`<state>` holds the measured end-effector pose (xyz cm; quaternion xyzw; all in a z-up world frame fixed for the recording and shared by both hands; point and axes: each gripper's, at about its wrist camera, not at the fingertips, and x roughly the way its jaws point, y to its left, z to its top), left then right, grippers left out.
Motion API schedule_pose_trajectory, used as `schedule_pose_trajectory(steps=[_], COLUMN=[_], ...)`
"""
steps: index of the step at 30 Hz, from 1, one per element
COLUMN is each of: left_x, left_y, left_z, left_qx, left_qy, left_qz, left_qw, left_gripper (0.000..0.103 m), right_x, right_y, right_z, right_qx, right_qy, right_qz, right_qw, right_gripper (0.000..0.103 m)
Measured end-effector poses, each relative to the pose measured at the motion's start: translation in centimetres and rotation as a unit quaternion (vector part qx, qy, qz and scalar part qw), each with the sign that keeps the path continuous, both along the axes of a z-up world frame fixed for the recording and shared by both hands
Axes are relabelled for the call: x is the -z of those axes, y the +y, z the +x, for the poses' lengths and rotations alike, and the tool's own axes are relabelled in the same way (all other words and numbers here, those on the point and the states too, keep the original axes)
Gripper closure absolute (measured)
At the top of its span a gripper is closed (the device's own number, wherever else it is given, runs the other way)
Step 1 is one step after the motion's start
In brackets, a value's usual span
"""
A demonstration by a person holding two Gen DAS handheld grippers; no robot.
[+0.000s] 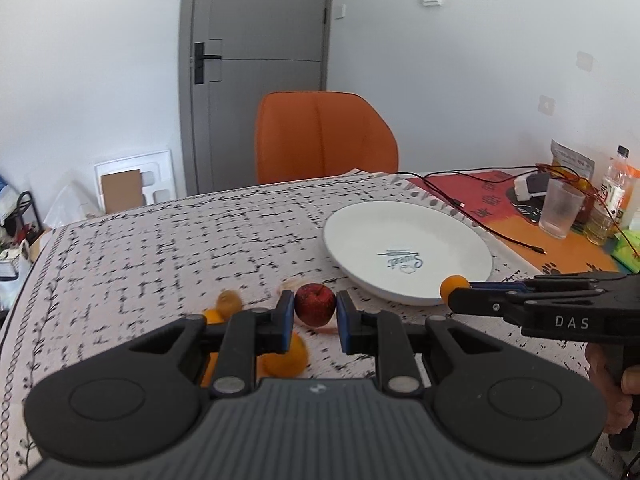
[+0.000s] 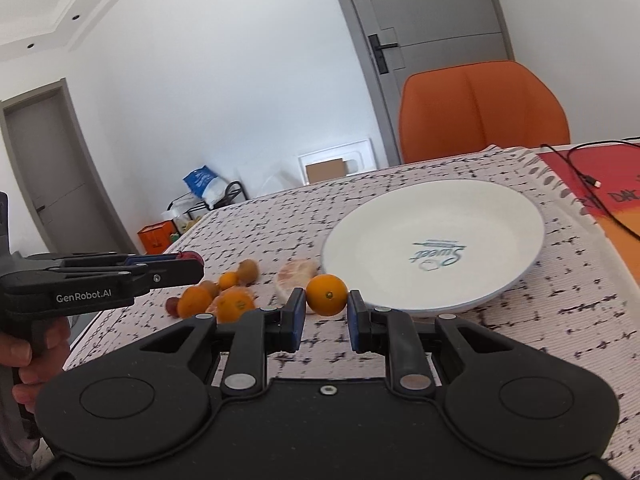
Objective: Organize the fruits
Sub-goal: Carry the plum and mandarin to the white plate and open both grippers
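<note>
While the left gripper (image 1: 316,312) pinches a firm apple (image 1: 315,304), the right gripper (image 2: 327,314) squeezes a smooth, round orange (image 2: 327,295) at its sides.

The left wrist view looks low and forward along its own black fingers, across the speckled white tablecloth (image 1: 160,248) toward the orange chair (image 1: 324,136) and grey door (image 1: 260,40), close above the table. The right wrist view sits just to its right, angled slightly leftward. Both share the round white plate with blue lettering (image 1: 408,252) (image 2: 436,248), the chair (image 2: 484,112), and each other's gripper at the frame edge.
</note>
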<state>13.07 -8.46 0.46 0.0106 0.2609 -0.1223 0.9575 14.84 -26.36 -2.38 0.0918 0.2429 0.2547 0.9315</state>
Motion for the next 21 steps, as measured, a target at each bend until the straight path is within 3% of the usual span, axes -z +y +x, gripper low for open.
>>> schedule_pose_trajectory(steps=[21], left_x=[0.4], left_y=[-6.1], left_z=[5.0], left_qx=[0.07], left_qy=[0.01], left_qz=[0.023], left_qw=[0.9972], left_gripper=[0.082], right_x=[0.6], right_y=[-3.6], right_z=[2.8], right_qx=[0.048], right_qy=[0.001], right_qz=[0.001], right_qw=[0.999], right_gripper=[0.082])
